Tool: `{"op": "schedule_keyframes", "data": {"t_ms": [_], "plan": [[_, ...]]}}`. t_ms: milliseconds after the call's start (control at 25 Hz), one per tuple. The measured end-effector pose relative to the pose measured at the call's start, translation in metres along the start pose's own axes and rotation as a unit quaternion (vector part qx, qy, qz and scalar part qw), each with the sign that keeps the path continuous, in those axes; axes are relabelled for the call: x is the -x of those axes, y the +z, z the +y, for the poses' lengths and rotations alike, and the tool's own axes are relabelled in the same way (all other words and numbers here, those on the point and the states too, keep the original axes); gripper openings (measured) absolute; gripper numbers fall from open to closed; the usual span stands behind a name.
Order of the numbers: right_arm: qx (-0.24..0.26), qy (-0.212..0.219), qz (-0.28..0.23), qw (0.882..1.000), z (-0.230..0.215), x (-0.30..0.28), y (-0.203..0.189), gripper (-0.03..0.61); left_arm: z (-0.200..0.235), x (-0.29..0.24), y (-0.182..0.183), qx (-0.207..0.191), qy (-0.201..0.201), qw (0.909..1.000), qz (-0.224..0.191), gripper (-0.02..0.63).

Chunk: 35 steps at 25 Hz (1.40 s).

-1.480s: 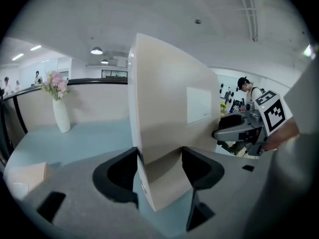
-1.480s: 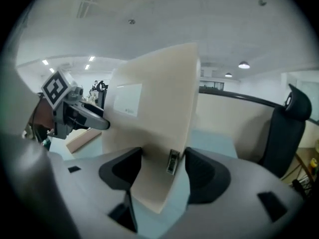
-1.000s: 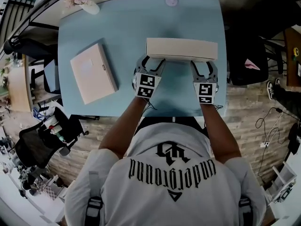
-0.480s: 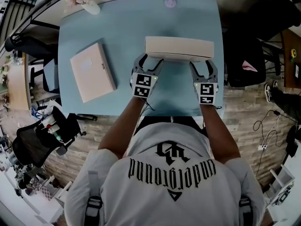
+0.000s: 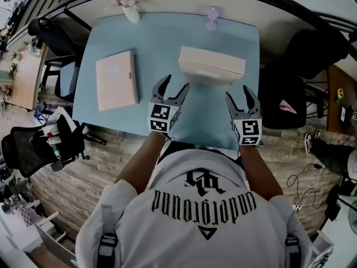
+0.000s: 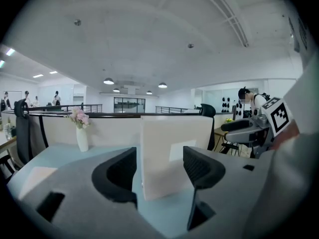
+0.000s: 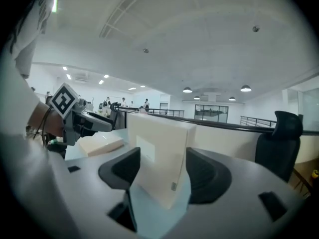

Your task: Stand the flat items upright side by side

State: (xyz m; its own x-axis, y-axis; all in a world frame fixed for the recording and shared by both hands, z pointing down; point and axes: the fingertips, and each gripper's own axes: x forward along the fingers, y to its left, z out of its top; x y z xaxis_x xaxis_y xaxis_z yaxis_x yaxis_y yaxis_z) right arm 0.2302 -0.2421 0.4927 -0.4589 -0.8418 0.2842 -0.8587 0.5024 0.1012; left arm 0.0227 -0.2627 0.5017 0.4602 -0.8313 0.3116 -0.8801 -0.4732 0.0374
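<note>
A cream flat box (image 5: 211,66) stands upright on its long edge on the light blue table (image 5: 150,38), right of centre. A second cream box (image 5: 116,80) lies flat at the left. My left gripper (image 5: 175,82) is open, a short way in front of the upright box's left end and not touching it. My right gripper (image 5: 239,92) is open too, just off the box's right end. In the left gripper view the upright box (image 6: 174,153) shows beyond the spread jaws. The right gripper view has the same box (image 7: 159,153) ahead, with the flat box (image 7: 99,144) behind it.
A white vase of pink flowers (image 5: 127,7) and a small pale purple object (image 5: 211,17) stand at the table's far edge. Black office chairs sit off the right side (image 5: 312,54) and the far left corner (image 5: 50,32). The table's near edge is just under my grippers.
Both grippers have let go of the upright box's ends and drawn back toward the person. The box stays standing by itself. The head view has shifted.
</note>
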Motion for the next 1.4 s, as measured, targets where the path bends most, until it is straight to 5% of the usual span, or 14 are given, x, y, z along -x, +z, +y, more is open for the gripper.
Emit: {"op": "schedule_keyframes", "data": {"t_ms": [400, 680, 1080, 1400], "plan": [[0.019, 0.069, -0.045, 0.996, 0.028, 0.059, 0.023, 0.276, -0.038, 0.114, 0.016, 0.02, 0.09, 0.9941, -0.056, 0.29], [0.034, 0.152, -0.078, 0.985, 0.088, 0.055, 0.047, 0.272, -0.028, 0.185, 0.008, 0.023, 0.17, 0.9836, -0.058, 0.296], [0.045, 0.225, -0.091, 0.969, 0.192, 0.023, 0.073, 0.268, 0.035, 0.267, -0.012, 0.032, 0.239, 0.9685, -0.064, 0.299], [0.052, 0.241, -0.076, 0.966, 0.321, -0.038, 0.094, 0.268, 0.154, 0.342, -0.043, 0.047, 0.249, 0.9655, -0.062, 0.299]]}}
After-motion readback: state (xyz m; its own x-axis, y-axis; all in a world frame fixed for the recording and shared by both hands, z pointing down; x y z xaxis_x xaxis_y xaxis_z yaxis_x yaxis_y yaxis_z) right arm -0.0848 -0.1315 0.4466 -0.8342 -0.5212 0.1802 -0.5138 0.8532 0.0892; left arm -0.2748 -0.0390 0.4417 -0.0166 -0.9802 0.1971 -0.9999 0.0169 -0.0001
